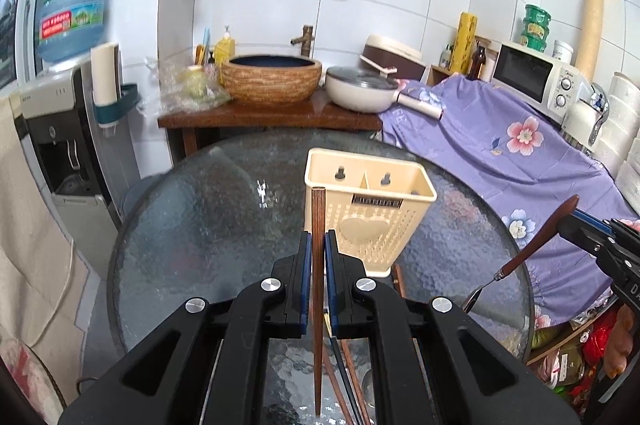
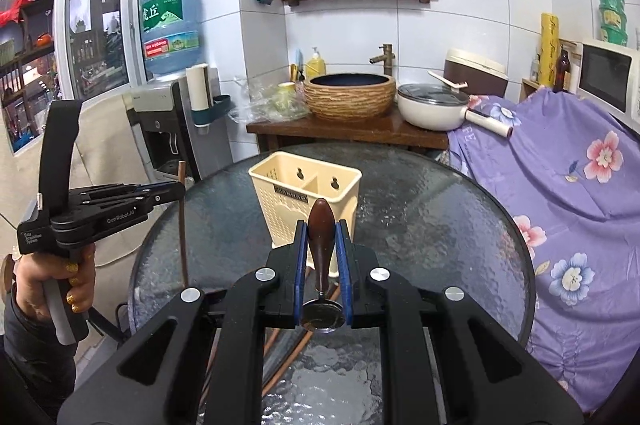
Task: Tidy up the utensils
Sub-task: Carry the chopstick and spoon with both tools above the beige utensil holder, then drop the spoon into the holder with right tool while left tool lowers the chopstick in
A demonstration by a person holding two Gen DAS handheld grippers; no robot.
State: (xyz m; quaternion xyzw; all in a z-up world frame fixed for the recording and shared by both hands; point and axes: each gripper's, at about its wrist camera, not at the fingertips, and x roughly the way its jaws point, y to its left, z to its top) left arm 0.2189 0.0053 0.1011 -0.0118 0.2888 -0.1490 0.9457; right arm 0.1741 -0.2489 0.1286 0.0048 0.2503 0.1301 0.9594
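Chopstick point(image 1: 318, 265) tip cut off, perhaps above table point(image 1: 200, 217).

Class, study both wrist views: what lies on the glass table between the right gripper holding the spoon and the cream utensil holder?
Nothing: in the right wrist view only bare glass table separates the right gripper, shut on the spoon, from the utensil holder.

The utensil holder point(image 1: 370, 211) stood on the round table point(image 1: 192, 225), toward its far edge, divided into 2 compartments. More chopsticks point(image 1: 352, 385) lay at the table's near edge. Behind the table stood a counter point(image 1: 256, 115) bearing a basin point(image 1: 272, 79), with a pan point(image 1: 360, 89) right of it.
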